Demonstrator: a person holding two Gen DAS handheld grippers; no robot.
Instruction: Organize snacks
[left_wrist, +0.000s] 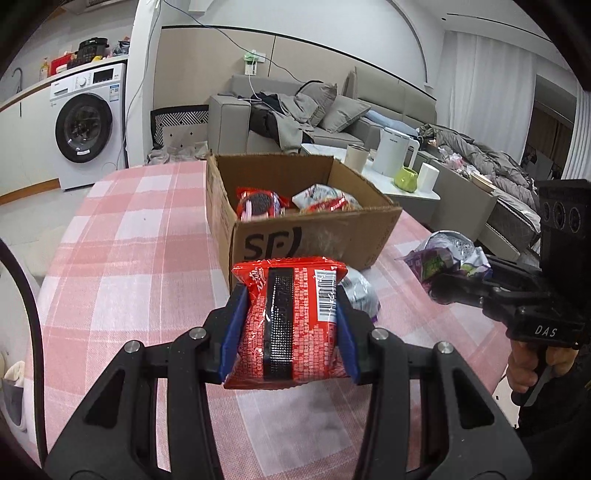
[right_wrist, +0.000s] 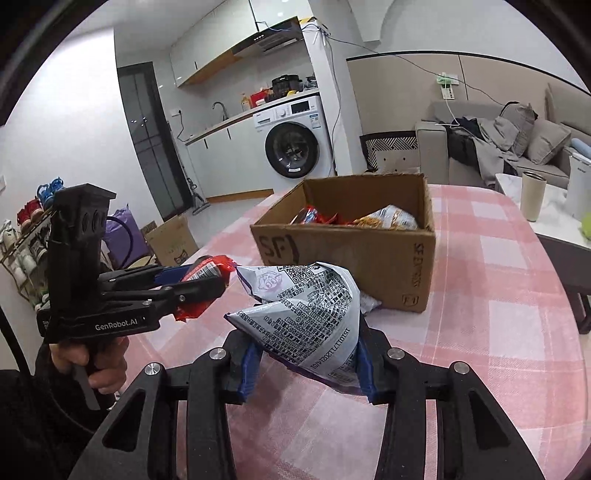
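Observation:
My left gripper (left_wrist: 290, 325) is shut on a red snack packet (left_wrist: 291, 325), held above the pink checked tablecloth (left_wrist: 122, 266) just in front of the open cardboard box (left_wrist: 306, 236). The box holds a red cookie packet (left_wrist: 258, 205) and a white-and-red snack bag (left_wrist: 325, 199). My right gripper (right_wrist: 306, 354) is shut on a crumpled white-and-purple snack bag (right_wrist: 310, 306), lifted off the table near the cardboard box (right_wrist: 369, 254). In the left wrist view that purple bag (left_wrist: 447, 258) shows at the right gripper's tip. Another silvery packet (left_wrist: 360, 291) lies by the box corner.
Beyond the table stand a grey sofa (left_wrist: 280, 118) with clothes on it, a washing machine (left_wrist: 86, 125), and a low side table with a white kettle (left_wrist: 393, 151), a cup (left_wrist: 356, 157) and a green mug (left_wrist: 406, 179). A person's hand (right_wrist: 92, 358) grips the left tool.

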